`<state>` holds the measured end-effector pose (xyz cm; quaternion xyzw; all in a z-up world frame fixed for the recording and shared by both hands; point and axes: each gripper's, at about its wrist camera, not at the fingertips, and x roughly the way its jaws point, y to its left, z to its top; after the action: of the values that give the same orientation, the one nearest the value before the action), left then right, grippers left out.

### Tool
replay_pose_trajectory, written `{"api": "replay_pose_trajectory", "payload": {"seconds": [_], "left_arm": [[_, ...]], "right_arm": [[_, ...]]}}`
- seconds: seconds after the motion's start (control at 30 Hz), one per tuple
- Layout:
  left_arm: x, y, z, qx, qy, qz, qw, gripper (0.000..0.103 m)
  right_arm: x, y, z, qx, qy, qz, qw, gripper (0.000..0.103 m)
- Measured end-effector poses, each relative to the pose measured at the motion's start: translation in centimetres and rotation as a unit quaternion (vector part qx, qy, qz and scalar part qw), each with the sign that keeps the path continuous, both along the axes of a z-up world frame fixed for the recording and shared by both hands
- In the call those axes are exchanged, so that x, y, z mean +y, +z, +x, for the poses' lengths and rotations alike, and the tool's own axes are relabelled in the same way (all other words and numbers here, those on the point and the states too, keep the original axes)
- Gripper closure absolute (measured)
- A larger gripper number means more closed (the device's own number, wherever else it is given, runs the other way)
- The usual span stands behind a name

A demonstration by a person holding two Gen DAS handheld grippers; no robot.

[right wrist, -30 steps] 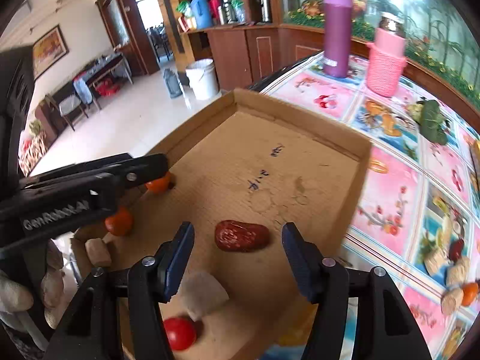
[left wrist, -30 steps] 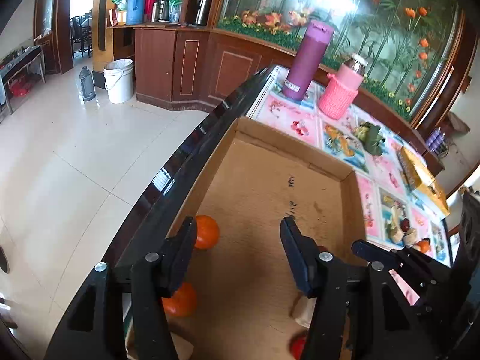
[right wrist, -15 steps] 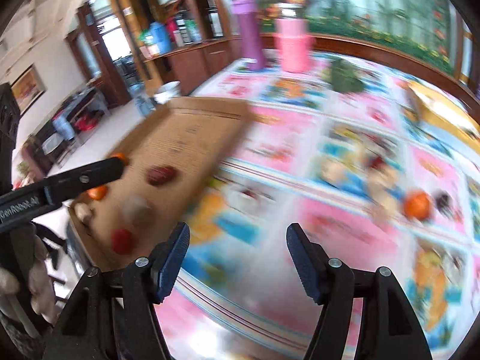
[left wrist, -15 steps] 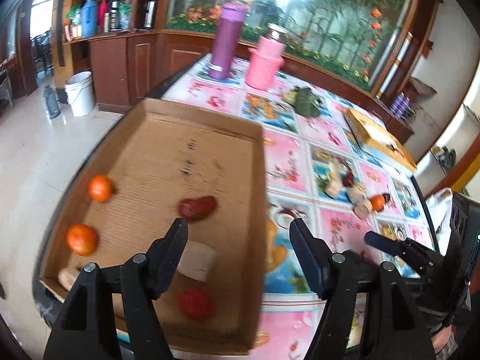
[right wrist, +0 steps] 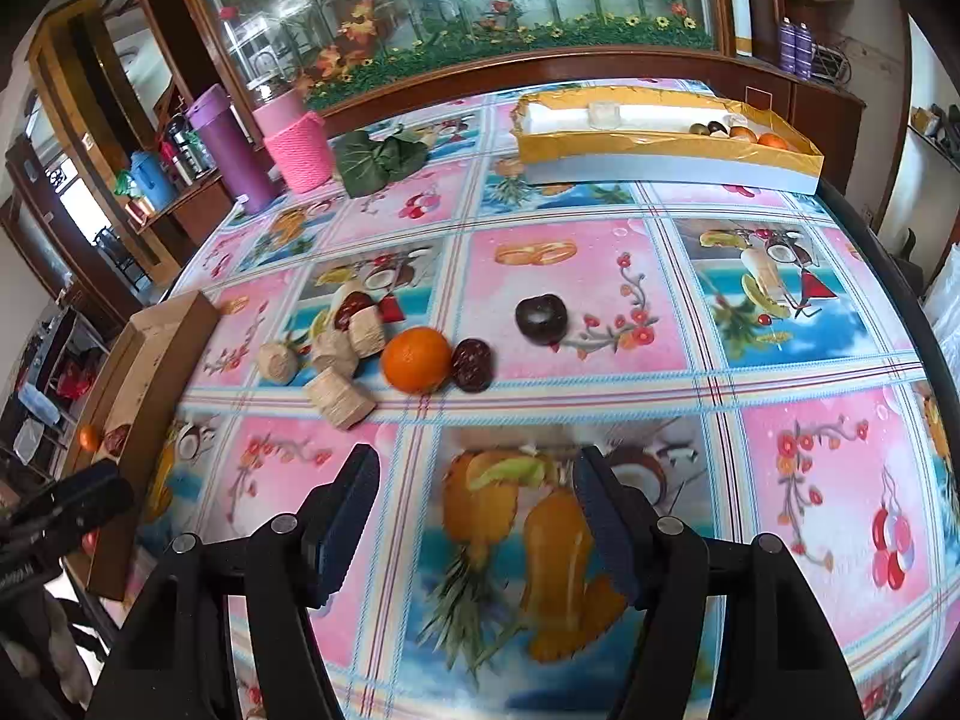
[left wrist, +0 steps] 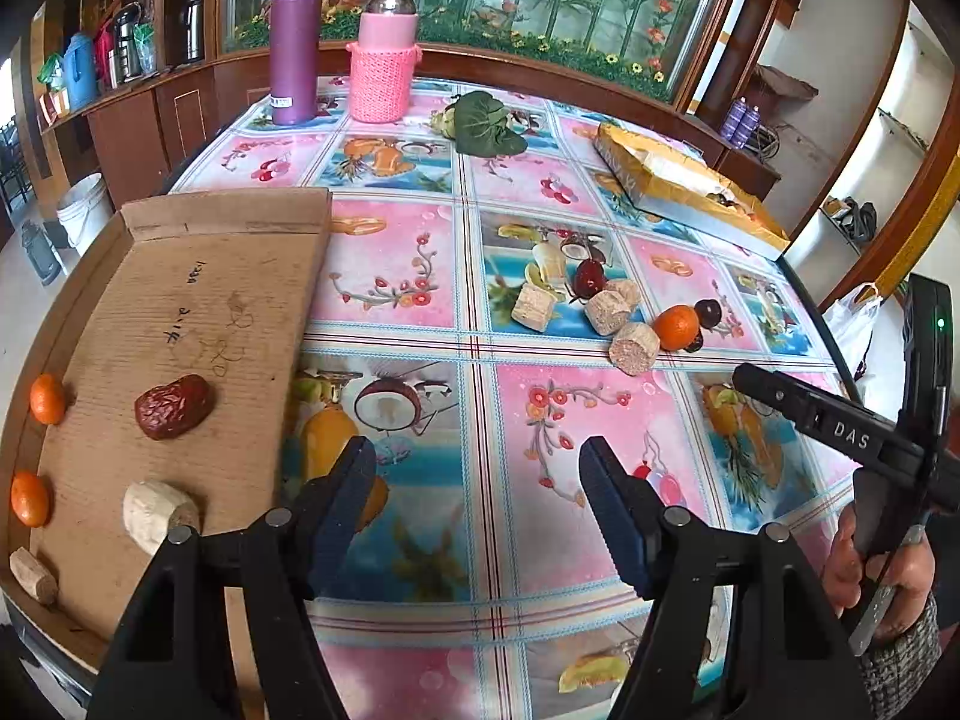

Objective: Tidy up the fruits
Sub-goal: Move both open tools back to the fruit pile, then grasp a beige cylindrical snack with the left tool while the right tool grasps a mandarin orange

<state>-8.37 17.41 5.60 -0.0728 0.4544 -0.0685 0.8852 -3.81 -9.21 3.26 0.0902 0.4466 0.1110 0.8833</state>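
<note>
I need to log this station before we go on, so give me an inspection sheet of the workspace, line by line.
Surface: table under a fruit-print cloth.
Job's things: cardboard tray at the table's left edge holds two small oranges, a red date and pale chunks; loose orange, dates, a dark round fruit and pale chunks lie on the cloth; yellow box at the far side holds a few fruits.
Clutter: purple flask, pink-sleeved jar, green leaf.
Grippers: left tool and right tool both open, holding nothing.
Cables: nothing seen.
Surroundings: wooden cabinets, white bucket, floral glass panel.
</note>
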Motion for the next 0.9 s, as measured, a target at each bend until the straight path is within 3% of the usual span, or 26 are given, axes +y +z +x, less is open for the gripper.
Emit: {"api": "replay_pose_trajectory", "payload": {"seconds": [0.17,0.23,0.3,0.4,0.53,0.6,0.63,0.77,0.83,0.9], "left_arm": [[0.2,-0.7,2.7,0.004,0.018,-0.013,0.9997,0.034],[0.3,-1.2,4.3,0.008,0.027,-0.023,0.9993,0.034],[0.1,-1.8,5.8,0.011,0.035,-0.026,0.999,0.034],[-0.9,-2.3,7.5,0.004,0.028,-0.022,0.9994,0.034],[-2.8,-3.0,9.6,-0.01,0.006,0.004,0.9999,0.034],[-3.2,-3.4,10.2,-0.016,-0.002,0.016,0.9997,0.039],[-3.4,-3.6,10.5,-0.017,-0.005,0.025,0.9995,0.046],[-4.0,-3.8,10.9,-0.032,-0.027,0.021,0.9989,0.061],[-4.9,-4.1,10.7,-0.037,-0.043,0.04,0.9975,0.067],[-6.0,-4.7,10.5,-0.039,-0.056,0.066,0.9955,0.07]], "right_arm": [[0.7,-0.5,2.5,-0.007,0.006,0.008,1.0,0.035],[1.8,-0.3,3.6,-0.02,0.016,0.001,1.0,0.047],[2.6,-0.3,4.5,-0.028,0.025,-0.007,0.999,0.05],[3.6,-0.8,5.8,-0.029,0.038,-0.019,0.999,0.057],[4.5,-1.2,6.0,-0.043,0.057,-0.039,0.997,0.058],[4.9,-1.3,5.7,-0.054,0.066,-0.053,0.995,0.058],[5.1,-1.3,5.6,-0.059,0.07,-0.06,0.994,0.058],[5.7,-1.5,5.3,-0.074,0.078,-0.076,0.991,0.058],[5.9,-1.5,5.1,-0.08,0.083,-0.08,0.99,0.068],[6.2,-1.5,4.9,-0.085,0.085,-0.085,0.989,0.068]]}}
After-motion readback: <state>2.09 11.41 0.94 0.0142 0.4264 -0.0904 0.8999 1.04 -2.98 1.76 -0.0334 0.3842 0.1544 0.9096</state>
